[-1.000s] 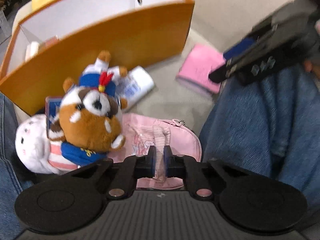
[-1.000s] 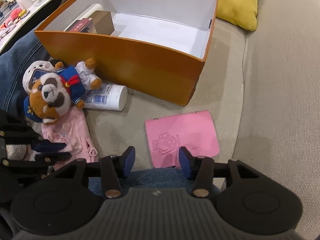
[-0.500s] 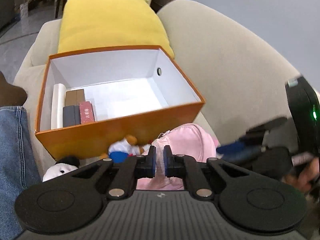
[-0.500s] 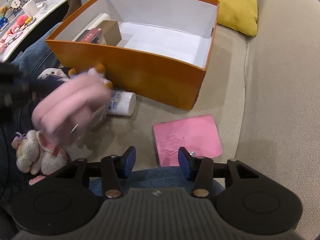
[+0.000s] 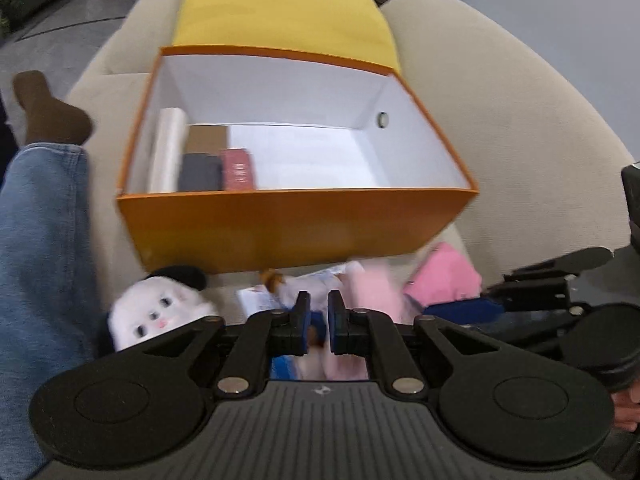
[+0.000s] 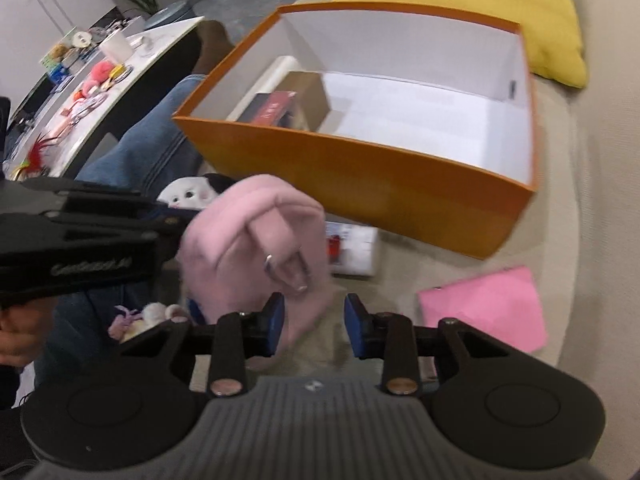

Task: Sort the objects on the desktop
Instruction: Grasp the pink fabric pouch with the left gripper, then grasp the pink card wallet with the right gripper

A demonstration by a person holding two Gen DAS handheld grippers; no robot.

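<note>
My left gripper (image 5: 318, 322) is shut on the pink pouch (image 6: 256, 240), which hangs from its tips in the air in front of the orange box (image 5: 296, 224). The pouch shows blurred in the left wrist view (image 5: 372, 292). My right gripper (image 6: 314, 322) is open and empty, just below the hanging pouch. The box (image 6: 360, 168) has a white inside and holds a white roll (image 5: 168, 156) and small boxes (image 5: 218, 164) at its left end. A pink card (image 6: 486, 312) lies on the sofa to the right.
A white plush (image 5: 156, 314) and a white tube (image 6: 352, 250) lie in front of the box. A yellow cushion (image 5: 280, 8) sits behind it. A jeans leg (image 5: 36, 240) lies to the left. A cluttered table (image 6: 80, 80) stands far left.
My left gripper has lifted the pink pouch off the sofa and swung it up toward the box. The right gripper has moved closer to the box.
</note>
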